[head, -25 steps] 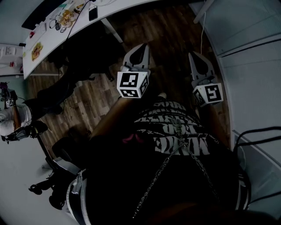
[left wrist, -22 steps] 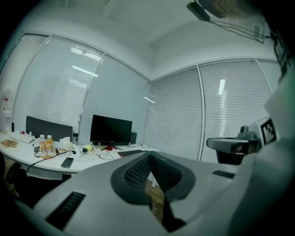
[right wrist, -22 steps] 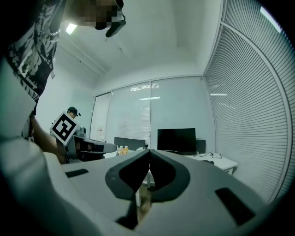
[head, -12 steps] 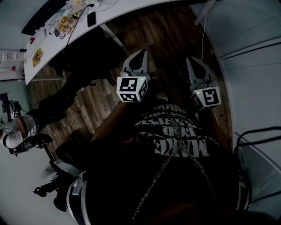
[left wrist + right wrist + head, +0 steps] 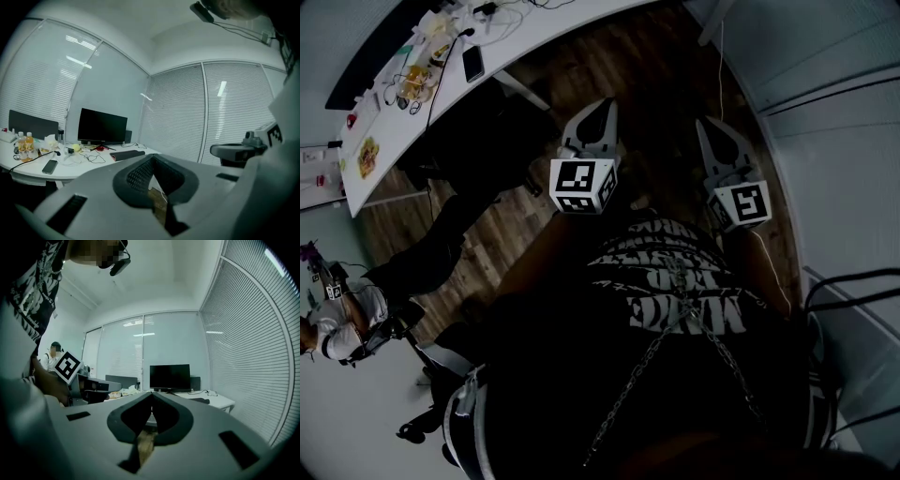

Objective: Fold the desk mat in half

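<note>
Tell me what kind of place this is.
Most likely an office: a long white desk cluttered with cables and a phone, a dark monitor on it, and floor-to-ceiling slatted blinds.

text: none legible | shirt (image 5: 670,291): white block letters, upside down, unreadable | left cube (image 5: 581,186), right cube (image 5: 742,204): black-and-white square codes

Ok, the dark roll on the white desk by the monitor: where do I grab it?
Probably by its two ends, coming from the desk edge away from the monitor: the dark roll lies long and low on the desk. The left hand-held gripper and right hand-held gripper are both shut, so open them first.
</note>
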Tool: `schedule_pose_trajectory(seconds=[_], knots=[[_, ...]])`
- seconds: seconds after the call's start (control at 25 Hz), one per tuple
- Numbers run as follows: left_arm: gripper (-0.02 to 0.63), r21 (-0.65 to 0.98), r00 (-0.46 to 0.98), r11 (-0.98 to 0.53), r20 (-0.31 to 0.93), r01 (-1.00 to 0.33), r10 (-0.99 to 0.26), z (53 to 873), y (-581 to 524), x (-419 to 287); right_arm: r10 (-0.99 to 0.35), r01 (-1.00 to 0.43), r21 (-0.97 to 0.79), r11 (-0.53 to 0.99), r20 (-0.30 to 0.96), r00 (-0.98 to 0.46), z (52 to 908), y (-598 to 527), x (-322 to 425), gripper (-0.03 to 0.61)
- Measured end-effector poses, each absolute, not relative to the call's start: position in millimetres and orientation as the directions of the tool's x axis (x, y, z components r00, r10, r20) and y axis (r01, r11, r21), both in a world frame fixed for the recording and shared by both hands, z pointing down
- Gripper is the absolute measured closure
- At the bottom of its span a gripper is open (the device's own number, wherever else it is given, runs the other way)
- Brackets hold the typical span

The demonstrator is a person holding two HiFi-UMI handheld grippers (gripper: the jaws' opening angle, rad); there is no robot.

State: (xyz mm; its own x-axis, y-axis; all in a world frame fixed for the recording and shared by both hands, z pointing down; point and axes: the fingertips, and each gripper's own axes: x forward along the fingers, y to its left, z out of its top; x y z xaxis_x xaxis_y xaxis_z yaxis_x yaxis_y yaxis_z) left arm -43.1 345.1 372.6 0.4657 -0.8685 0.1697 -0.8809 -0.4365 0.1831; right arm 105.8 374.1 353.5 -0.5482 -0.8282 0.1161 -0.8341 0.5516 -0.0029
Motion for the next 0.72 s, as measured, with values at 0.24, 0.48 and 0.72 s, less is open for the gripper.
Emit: schedule_pose_trajectory(seconds=[0.24,0.48,0.72], knots=[[0.607,0.168,0.463,-0.437,0.178,-0.884,-0.868,380.1,314.9,-53.2,-0.816,-0.824,-0.024,0.566,0.126,-0.564,362.8,341.7,88.0,0.578],[0.607,0.176,0.475,-0.449,0.152,-0.876,-0.867,371.3,284.2,-68.5,-0.82,-0.825,0.016,0.566,0.115,-0.56,352.8,312.4,69.2,0.578],[0.607,0.18,0.491,-0.465,0.139,-0.867,-0.86,366.1,258.5,-85.1,-0.831,-0.837,0.018,0.548,0.125,-0.542,349.8,289.1,47.6,0.578]])
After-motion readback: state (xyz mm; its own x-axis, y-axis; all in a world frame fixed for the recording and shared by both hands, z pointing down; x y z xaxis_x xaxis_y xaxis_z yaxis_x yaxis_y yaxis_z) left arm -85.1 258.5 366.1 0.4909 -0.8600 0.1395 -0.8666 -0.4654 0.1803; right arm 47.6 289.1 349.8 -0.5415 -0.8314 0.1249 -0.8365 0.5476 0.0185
